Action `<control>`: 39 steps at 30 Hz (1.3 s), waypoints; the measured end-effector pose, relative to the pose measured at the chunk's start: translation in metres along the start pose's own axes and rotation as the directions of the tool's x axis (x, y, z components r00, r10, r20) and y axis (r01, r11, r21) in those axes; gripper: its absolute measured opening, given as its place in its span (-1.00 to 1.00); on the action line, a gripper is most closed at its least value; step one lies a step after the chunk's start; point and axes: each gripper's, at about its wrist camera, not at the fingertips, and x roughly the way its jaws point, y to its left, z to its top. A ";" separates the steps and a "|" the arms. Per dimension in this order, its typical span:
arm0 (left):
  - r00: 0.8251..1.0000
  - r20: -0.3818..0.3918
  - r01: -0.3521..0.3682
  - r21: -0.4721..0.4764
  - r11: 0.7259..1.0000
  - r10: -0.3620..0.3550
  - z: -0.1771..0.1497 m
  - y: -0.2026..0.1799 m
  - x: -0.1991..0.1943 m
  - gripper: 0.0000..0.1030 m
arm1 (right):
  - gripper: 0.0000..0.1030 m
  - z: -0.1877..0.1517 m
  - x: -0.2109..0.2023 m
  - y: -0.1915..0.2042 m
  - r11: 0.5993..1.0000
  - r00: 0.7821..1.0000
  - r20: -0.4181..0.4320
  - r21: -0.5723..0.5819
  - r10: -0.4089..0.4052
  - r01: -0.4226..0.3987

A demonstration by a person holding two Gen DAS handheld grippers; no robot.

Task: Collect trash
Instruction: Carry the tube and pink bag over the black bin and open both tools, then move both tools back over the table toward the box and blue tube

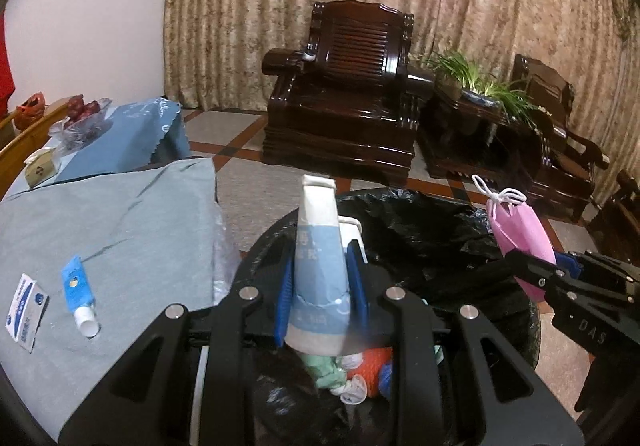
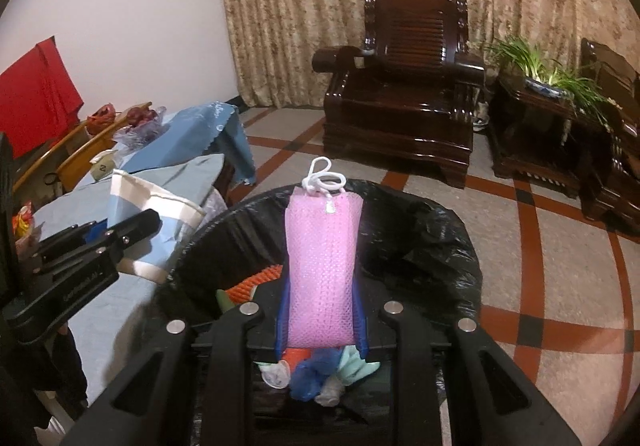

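Holding: left tool (image 1: 320, 282) clamps crushed cup (image 1: 320, 266); right tool (image 2: 322, 310) clamps pink pouch (image 2: 322, 270).
Relation: both upright, directly above the bin (image 2: 440, 221).

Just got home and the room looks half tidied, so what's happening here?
Someone is clearing trash with two handheld grippers. The left gripper is shut on a crushed paper cup, and the right gripper is shut on a pink mesh sponge. Both are held over the black-lined trash bin, which already holds scraps. A blue tube and a small box lie on the table.
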 end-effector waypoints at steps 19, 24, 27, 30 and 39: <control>0.999 -0.035 0.011 -0.035 0.999 -0.012 -0.015 0.027 -0.003 0.66 | 0.88 -0.019 0.004 -0.011 0.999 1.000 -0.012 0.043 -0.017 0.018; 0.999 -0.001 -0.048 -0.065 0.997 0.048 -0.017 0.055 -0.035 0.72 | 0.88 -0.015 -0.003 0.010 1.000 1.000 0.010 0.016 0.017 -0.017; 0.997 0.013 -0.080 -0.078 0.994 0.082 -0.020 0.069 -0.050 0.73 | 0.88 -0.013 -0.005 0.028 0.999 0.999 0.020 -0.010 0.043 -0.042; 0.992 0.030 -0.123 -0.091 0.988 0.126 -0.025 0.088 -0.068 0.74 | 0.88 -0.010 -0.005 0.052 0.997 0.997 0.022 -0.037 0.072 -0.071; 0.970 0.031 -0.235 -0.151 0.960 0.242 -0.043 0.152 -0.108 0.75 | 0.88 -0.005 0.006 0.125 0.978 0.988 0.007 -0.139 0.157 -0.154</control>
